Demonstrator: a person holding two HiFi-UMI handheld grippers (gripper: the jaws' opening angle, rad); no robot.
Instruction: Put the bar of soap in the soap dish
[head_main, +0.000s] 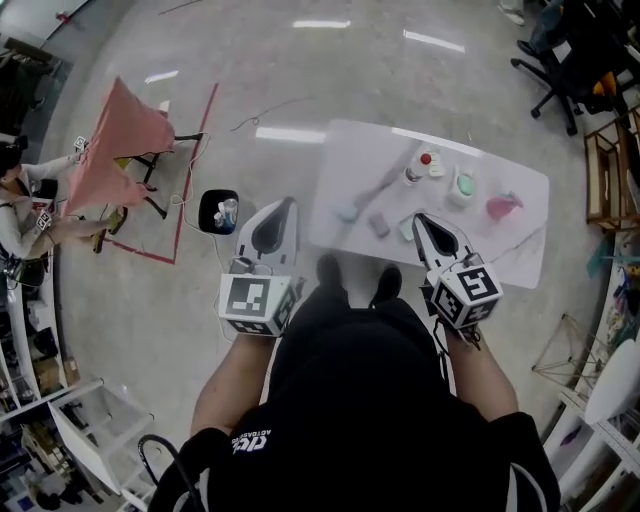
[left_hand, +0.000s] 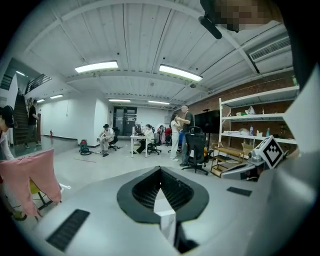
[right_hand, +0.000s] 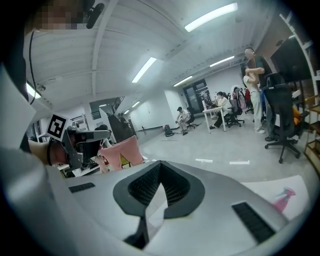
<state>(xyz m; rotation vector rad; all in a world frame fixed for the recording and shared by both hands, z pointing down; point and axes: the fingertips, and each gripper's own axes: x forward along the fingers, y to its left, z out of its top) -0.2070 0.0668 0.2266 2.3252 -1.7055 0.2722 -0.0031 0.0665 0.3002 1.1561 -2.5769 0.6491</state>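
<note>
Looking steeply down past a dark top and 2 forearms onto a white table (head_main: 350, 150), at 12 to 1 o'clock just beyond the shoes. Left gripper (head_main: 288, 203) at 11 o'clock, over bare floor beside the table's near-left corner, jaws pressed together at the tips with nothing between them. Right gripper (head_main: 418, 217) at 1 o'clock, over the table's near edge, likewise shut tight and empty. At 12 o'clock on the table, a small grey block (head_main: 379, 225), probably the bar of soap but too small to be sure. At its 3 o'clock, a pale green piece (head_main: 406, 229), just beside the right gripper's tip. Farther off at 1 o'clock, a round green item (head_main: 465, 185), possibly the soap dish, well apart from the block. Near that, a red-capped bottle (head_main: 424, 160) and a pink object (head_main: 503, 207). No grasp begun yet. Judged light and stiff, with a smooth skin apt to slide or squirt out under a hard pinch. Best to spread the jaws first, then close gently across the 2 long sides at the middle, low near the tabletop, keeping the bar level on the way to the dish.
</note>
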